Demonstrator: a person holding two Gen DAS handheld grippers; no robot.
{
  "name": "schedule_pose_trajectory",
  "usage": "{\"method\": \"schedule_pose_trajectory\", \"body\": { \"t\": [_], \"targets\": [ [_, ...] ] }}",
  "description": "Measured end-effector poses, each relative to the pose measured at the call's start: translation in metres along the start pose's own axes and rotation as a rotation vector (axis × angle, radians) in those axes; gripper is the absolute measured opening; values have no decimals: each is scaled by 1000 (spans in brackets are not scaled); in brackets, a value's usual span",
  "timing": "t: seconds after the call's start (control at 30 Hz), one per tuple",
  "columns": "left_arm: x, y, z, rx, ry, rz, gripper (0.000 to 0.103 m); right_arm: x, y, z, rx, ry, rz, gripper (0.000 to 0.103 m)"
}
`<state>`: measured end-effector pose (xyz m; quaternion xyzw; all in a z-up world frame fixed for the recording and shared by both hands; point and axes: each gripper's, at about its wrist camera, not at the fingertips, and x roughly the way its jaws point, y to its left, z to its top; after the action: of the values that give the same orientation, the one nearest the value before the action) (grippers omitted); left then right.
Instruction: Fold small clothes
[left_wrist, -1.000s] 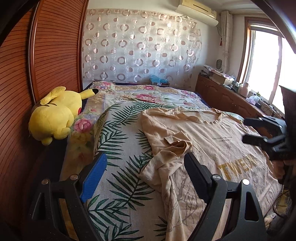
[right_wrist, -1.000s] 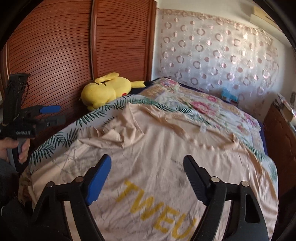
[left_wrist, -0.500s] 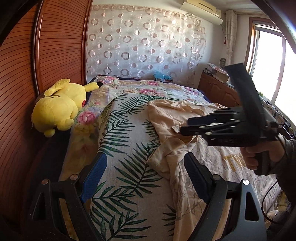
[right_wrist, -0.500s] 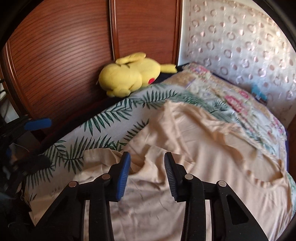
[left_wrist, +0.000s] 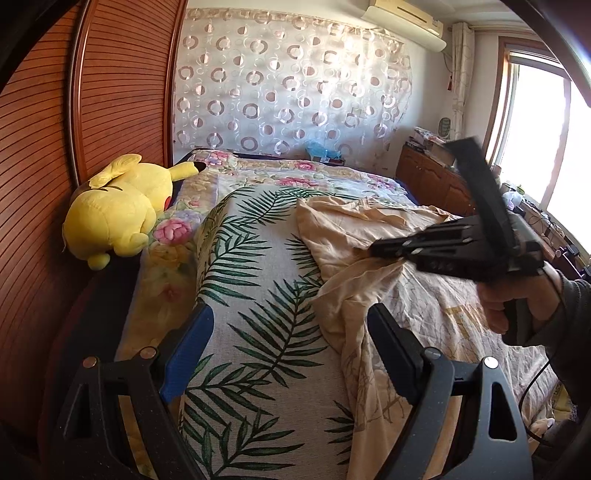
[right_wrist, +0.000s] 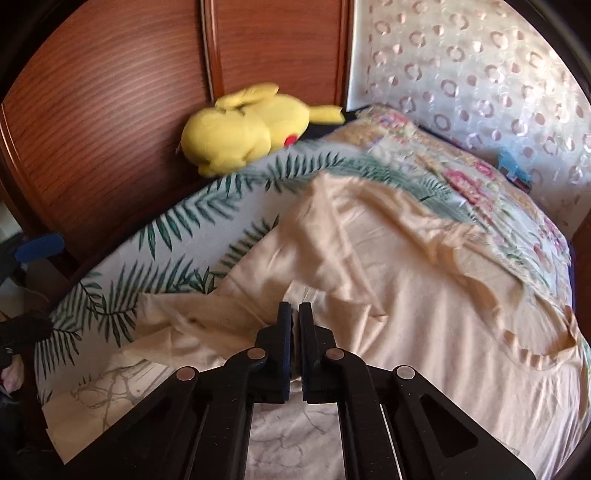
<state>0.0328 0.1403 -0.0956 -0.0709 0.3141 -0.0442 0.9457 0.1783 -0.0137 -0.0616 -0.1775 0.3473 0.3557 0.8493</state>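
The soft, wrinkled beige t-shirt (right_wrist: 406, 266) is spread on the leaf-print bed (left_wrist: 258, 295); a bunched fold is pinched by the just-closed right tool (right_wrist: 294, 314). The left tool (left_wrist: 291, 332) is held wide open, empty.

Right gripper (left_wrist: 373, 252) pinching beige T-shirt (left_wrist: 369, 229) on leaf-print bedspread (left_wrist: 258, 295).

Window (left_wrist: 532, 136) glare, right view motion-blurred, edges fisheye-warped.

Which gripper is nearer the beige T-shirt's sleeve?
Right. The right gripper has just closed its fingers on the beige T-shirt at the sleeve. The left gripper hangs open over the leaf-print cover beside it, not touching.
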Motion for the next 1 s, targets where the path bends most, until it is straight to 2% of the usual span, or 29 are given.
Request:
{"method": "schedule_pose_trajectory", "body": {
  "t": [0.17,0.3,0.4,0.47,0.57,0.83,0.9,0.93,1.0],
  "targets": [
    [-1,-5,0,10,0,-6,86,-46,-17,-21,60,-110,-24,3],
    [1,-10,0,12,4,-15,86,-62,-29,-45,94,-126,-72,3],
    [3,-16,-1,22,10,-24,86,-65,-34,-58,111,-103,-141,6],
    [7,-22,-1,35,19,-31,86,-67,-33,-63,110,-86,-178,17],
    [10,-27,-2,45,27,-36,86,-67,-34,-65,121,-91,-203,26],
    [11,-35,-6,56,40,-44,86,-47,-38,-62,112,-27,-153,28],
    [12,-37,-5,56,43,-45,86,-37,-46,-62,109,9,-177,28],
    [13,-37,-5,58,45,-46,86,-34,-51,-63,105,39,-218,27],
    [14,-39,-5,62,44,-48,86,-38,-62,-67,130,33,-249,27]
  ]
}}
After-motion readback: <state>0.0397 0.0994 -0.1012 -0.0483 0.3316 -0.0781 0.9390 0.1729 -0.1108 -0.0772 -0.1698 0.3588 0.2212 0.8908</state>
